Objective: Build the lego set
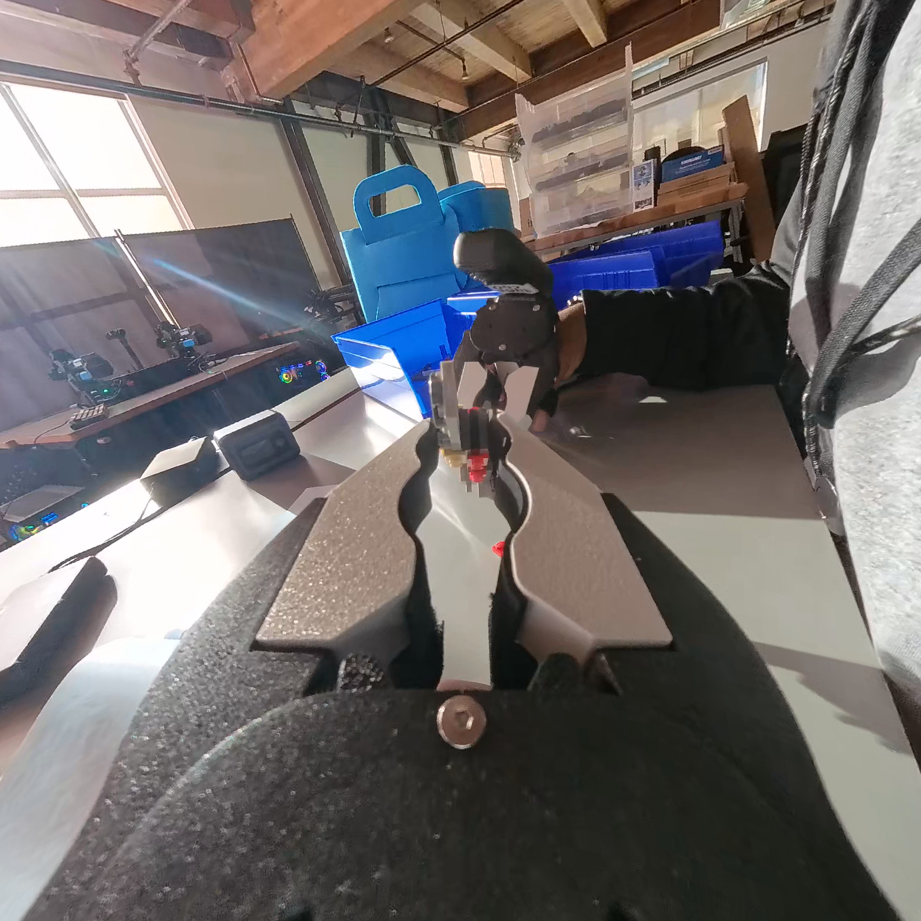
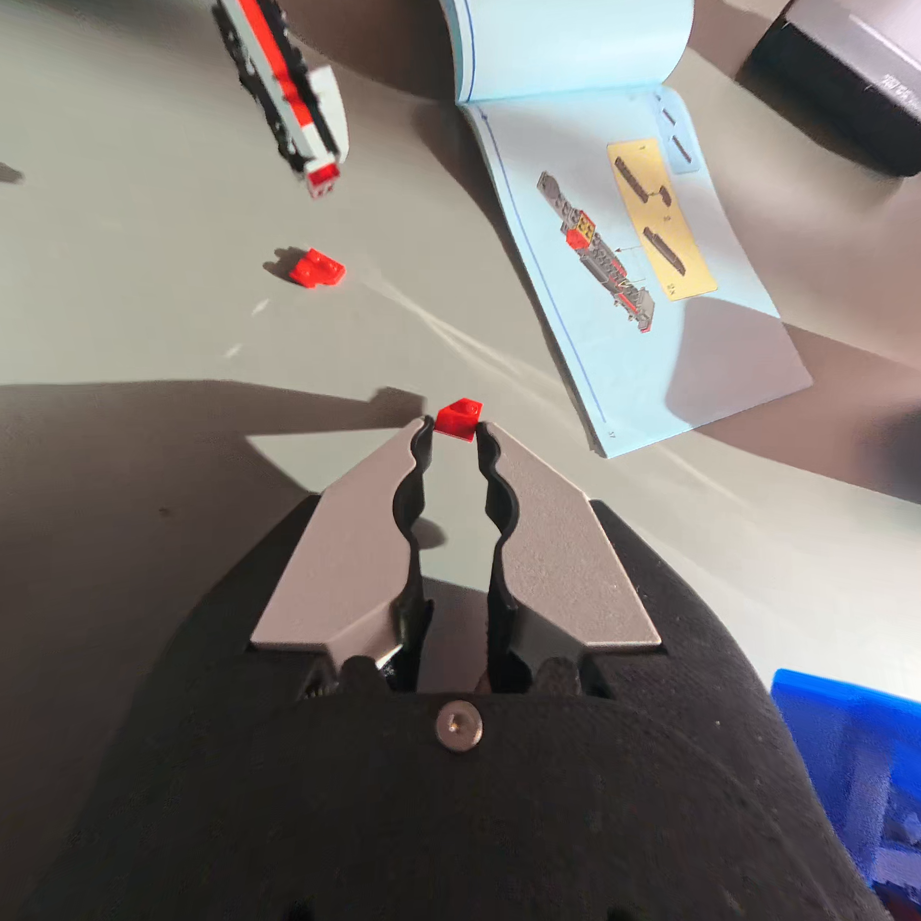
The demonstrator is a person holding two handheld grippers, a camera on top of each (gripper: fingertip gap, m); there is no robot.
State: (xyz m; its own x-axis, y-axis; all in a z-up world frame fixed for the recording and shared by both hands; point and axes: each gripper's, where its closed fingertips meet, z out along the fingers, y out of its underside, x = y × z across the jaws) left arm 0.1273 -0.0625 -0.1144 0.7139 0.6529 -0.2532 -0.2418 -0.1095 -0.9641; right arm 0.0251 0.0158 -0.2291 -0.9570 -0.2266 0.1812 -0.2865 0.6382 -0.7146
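Note:
In the left wrist view my left gripper (image 1: 466, 434) is shut on a long lego assembly (image 1: 451, 403) of grey, black, red and tan pieces, held end-on above the table. The same assembly is white, red and black in the right wrist view (image 2: 289, 94), at the top left. My right gripper (image 2: 454, 429) is closed on a small red brick (image 2: 458, 417), tips touching its two sides just above the grey table (image 2: 149, 299). It also shows beyond the assembly in the left wrist view (image 1: 491, 393), pointing down. A second red piece (image 2: 317, 269) lies loose on the table (image 1: 497, 549).
An open light-blue instruction booklet (image 2: 623, 249) lies to the right of the red brick. A black box (image 2: 847, 84) sits at the far right. Blue bins (image 1: 393, 349) stand at the table's back, one by my right gripper (image 2: 857, 772). Two dark boxes (image 1: 259, 443) sit at the left. A person's sleeve (image 1: 697, 329) rests on the table.

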